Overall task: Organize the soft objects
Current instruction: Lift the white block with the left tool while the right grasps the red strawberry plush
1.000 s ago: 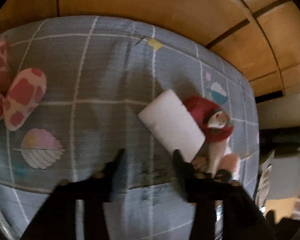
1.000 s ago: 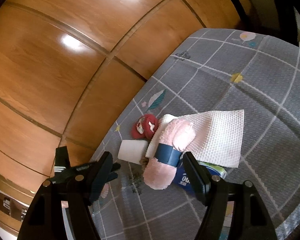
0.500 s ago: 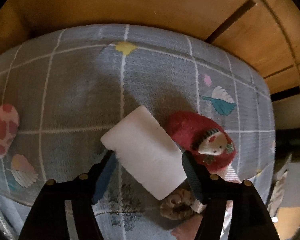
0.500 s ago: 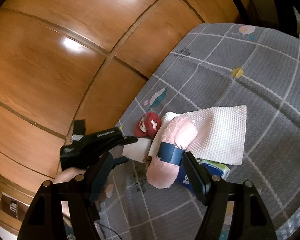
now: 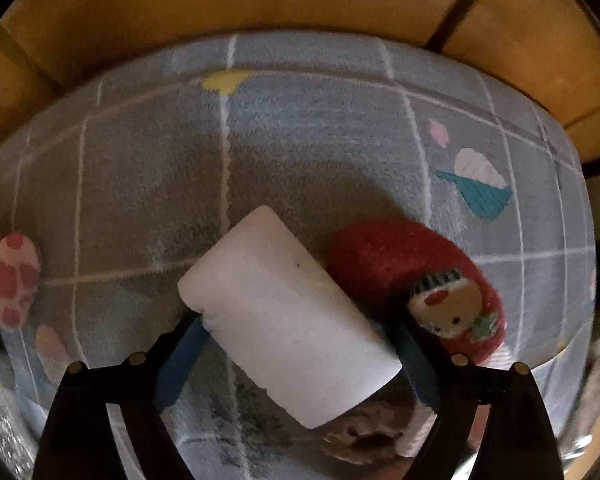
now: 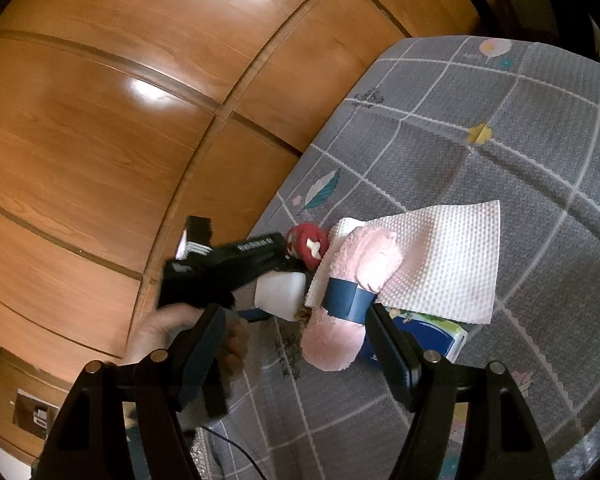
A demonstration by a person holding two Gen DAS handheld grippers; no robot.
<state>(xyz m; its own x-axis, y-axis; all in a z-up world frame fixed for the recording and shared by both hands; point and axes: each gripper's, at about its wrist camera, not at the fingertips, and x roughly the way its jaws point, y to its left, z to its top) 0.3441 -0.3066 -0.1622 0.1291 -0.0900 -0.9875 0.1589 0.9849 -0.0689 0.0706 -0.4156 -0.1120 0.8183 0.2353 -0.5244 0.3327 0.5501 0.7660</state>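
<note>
One white roll [image 5: 288,316], one red plush [image 5: 416,280], one pink towel [image 6: 352,292].

In the left wrist view we see a dim picture with a yellow tint, and the dark corners of the fisheye cut the frame into a circle. The white roll [image 5: 288,316] is the brightest thing and throws a soft shadow on the blanket [image 5: 300,152] behind it. The edges are blurred, and the blanket lines bend strongly.

In the right wrist view we have much more light. A white glare spot sits on the wood wall [image 6: 148,92], and a second one near the top. The left gripper [image 6: 260,280] is smeared by motion blur. The towel [image 6: 444,256] is sharp, and the wall panels curve at the edges.
</note>
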